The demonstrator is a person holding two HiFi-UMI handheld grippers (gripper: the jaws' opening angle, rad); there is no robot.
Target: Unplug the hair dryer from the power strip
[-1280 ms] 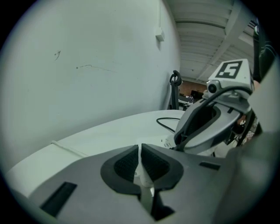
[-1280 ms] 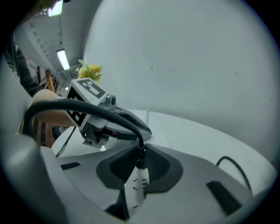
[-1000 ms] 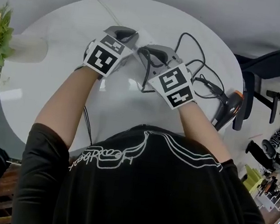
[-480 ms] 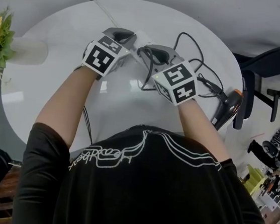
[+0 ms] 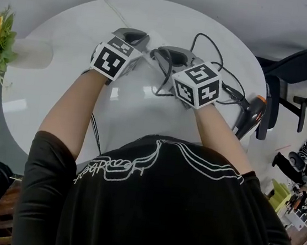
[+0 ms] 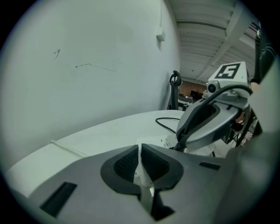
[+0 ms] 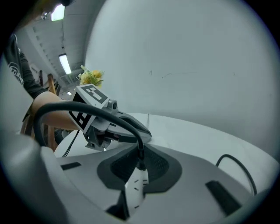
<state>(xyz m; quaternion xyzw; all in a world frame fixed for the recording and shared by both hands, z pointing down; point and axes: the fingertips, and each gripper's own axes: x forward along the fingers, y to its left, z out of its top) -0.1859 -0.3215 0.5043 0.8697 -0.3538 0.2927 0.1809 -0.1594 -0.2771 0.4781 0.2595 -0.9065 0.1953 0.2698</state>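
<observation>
On the round white table (image 5: 52, 90), my left gripper (image 5: 135, 36) is shut on one end of the white power strip (image 5: 154, 39); its pads pinch the strip's white body (image 6: 141, 171). Just to the right, my right gripper (image 5: 165, 53) is shut on the white plug (image 7: 136, 181). The plug's black cord (image 7: 87, 111) arches up out of the jaws and loops across the table (image 5: 210, 43) to the black hair dryer with an orange end (image 5: 250, 118), which lies at the table's right edge. I cannot tell whether the plug's prongs are clear of the strip.
The strip's thin white lead (image 5: 116, 12) runs off toward the far left edge of the table. A white vase with yellow flowers (image 5: 2, 45) stands at the left rim. A black chair (image 5: 299, 67) and cluttered floor lie beyond the right side.
My right gripper has rolled and shifted slightly right, so its marker cube now faces up. The left gripper has stayed put on the strip.
</observation>
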